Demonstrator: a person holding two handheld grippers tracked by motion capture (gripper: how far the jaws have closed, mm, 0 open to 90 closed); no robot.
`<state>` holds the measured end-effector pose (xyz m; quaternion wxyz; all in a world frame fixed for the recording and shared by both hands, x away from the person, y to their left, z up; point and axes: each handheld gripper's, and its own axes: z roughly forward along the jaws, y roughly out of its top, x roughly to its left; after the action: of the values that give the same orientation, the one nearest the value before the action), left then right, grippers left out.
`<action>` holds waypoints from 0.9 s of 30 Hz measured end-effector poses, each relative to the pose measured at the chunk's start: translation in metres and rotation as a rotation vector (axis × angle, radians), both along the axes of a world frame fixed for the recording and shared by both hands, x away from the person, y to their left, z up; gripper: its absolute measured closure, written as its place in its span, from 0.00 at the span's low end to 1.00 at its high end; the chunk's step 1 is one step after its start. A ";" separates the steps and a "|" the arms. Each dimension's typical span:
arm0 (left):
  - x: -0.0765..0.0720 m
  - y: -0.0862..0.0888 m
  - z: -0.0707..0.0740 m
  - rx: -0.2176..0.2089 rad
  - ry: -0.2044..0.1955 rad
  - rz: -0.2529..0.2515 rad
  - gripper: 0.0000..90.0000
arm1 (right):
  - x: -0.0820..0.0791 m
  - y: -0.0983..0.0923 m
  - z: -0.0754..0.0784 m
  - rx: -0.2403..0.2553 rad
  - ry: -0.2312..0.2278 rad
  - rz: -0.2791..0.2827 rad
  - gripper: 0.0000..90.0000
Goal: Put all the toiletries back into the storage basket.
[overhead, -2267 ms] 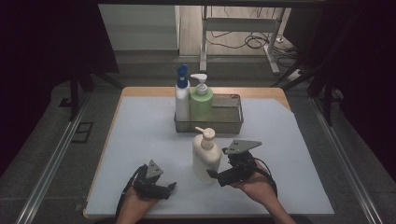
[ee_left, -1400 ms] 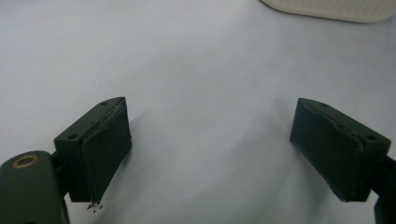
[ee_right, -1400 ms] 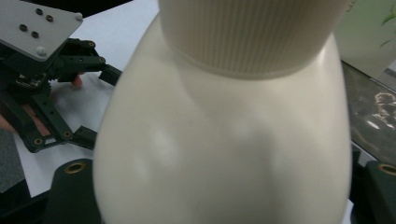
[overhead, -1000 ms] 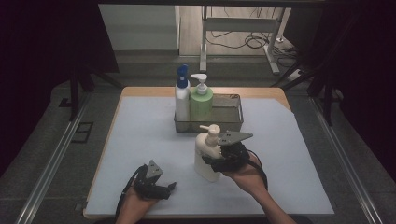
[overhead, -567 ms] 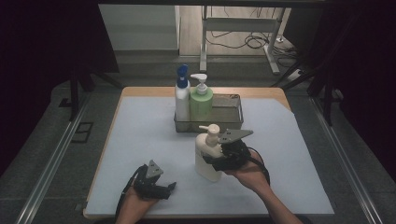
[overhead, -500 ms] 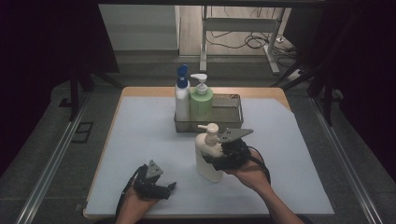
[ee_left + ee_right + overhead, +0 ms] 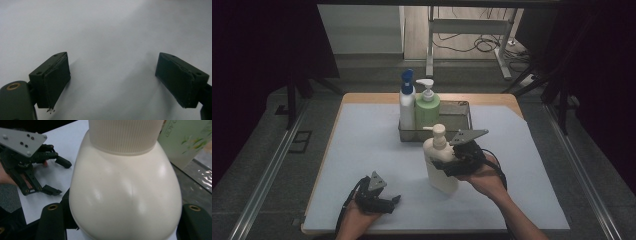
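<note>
Item in hand: we record a cream plastic pump bottle with a rounded shoulder and ribbed collar (image 7: pixel 439 165), clamped across its upper body by the fingers (image 7: pixel 53 220) of the right gripper (image 7: pixel 451 162), in front of the grey metal wire basket (image 7: pixel 462 116) near the middle of the pale blue surface (image 7: pixel 362 145); whether its base touches the surface we cannot tell. Risks we judge: the bottle's smooth, curved shoulder narrows upward, so it may slide down out of the fingers if the squeeze is light; a grip this high leaves the heavy lower body free to swing and tilt; on the way to the basket it may knock the green pump bottle (image 7: pixel 427 107) or the white bottle with the blue cap (image 7: pixel 407 102) standing inside at its left end. Pose: the right hand (image 7: pixel 484 177) reaches in from the bottle's right, gripper roughly level, grey plate uppermost. The left gripper (image 7: pixel 112 82) rests low on the near left surface, fingers spread wide with nothing between them, well apart from the bottle.
</note>
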<state>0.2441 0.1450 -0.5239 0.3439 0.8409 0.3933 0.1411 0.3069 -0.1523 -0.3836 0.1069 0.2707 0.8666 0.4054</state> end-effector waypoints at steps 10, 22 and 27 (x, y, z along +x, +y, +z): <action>0.000 0.000 0.000 0.000 0.000 -0.001 0.13 | 0.011 -0.012 0.020 0.003 -0.001 -0.028 0.40; 0.000 0.000 0.000 0.001 0.000 -0.002 0.13 | 0.026 -0.027 0.042 0.005 -0.022 -0.087 0.40; 0.000 0.000 0.000 0.000 0.000 -0.001 0.13 | 0.036 -0.033 0.051 0.007 -0.031 -0.123 0.40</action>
<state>0.2442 0.1452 -0.5239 0.3439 0.8412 0.3927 0.1408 0.3432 -0.1849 -0.3328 0.1442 0.3174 0.8450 0.4054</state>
